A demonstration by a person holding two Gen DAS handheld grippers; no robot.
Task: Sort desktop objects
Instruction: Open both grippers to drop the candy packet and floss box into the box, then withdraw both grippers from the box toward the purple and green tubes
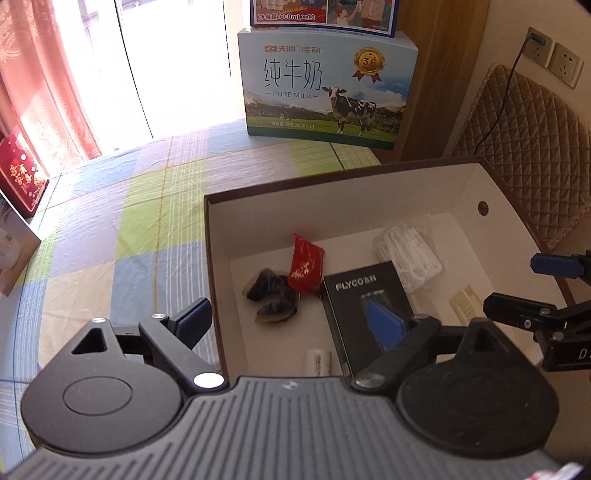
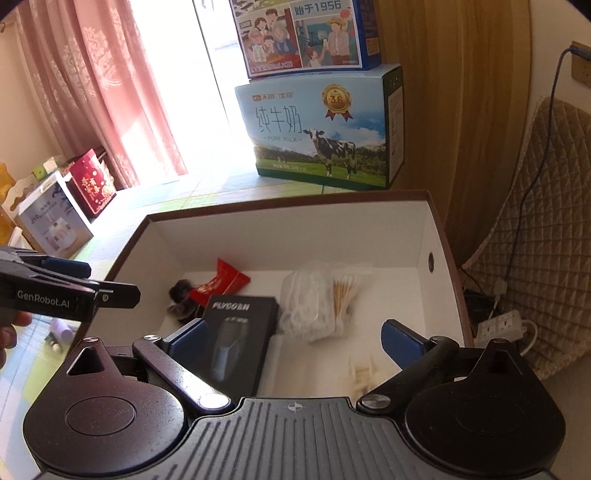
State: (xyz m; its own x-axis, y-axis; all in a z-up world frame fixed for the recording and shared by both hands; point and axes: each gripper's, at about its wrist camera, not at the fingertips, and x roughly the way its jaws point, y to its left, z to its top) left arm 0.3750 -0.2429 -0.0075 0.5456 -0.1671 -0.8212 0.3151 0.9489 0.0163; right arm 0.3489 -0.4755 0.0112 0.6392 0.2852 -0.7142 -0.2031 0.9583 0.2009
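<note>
Both grippers hang over the near edge of an open box (image 1: pixel 369 192) with a brown rim and white inside. Seen from its own camera, the left gripper (image 1: pixel 291 321) has its two blue-padded fingers spread wide and holds nothing; one finger is outside the left wall of the box, the other is above a black carton marked FLYCO (image 1: pixel 354 291). The right gripper (image 2: pixel 295 339) is also spread wide and empty, its fingers above the box floor.

Near the front wall, the left view shows a small white tube (image 1: pixel 318 363) on the floor of the box, beside the black carton. At the near right lie some small pale pieces (image 2: pixel 364 374); I cannot tell what they are. Further in, left of the carton, sit two dark wrapped snacks (image 1: pixel 271 295), and a red packet (image 1: pixel 306 264) leans just behind them. To the right of the carton lies a clear bag of white items (image 2: pixel 310 310), with a bundle of cotton swabs (image 2: pixel 345 291) touching it.

Beyond the box, the checked tablecloth (image 1: pixel 147 206) runs far to a milk carton with a cow picture (image 1: pixel 325 88), and another printed box (image 2: pixel 303 33) stands on top of it. At the far left stands a red gift box (image 1: pixel 22 177).
</note>
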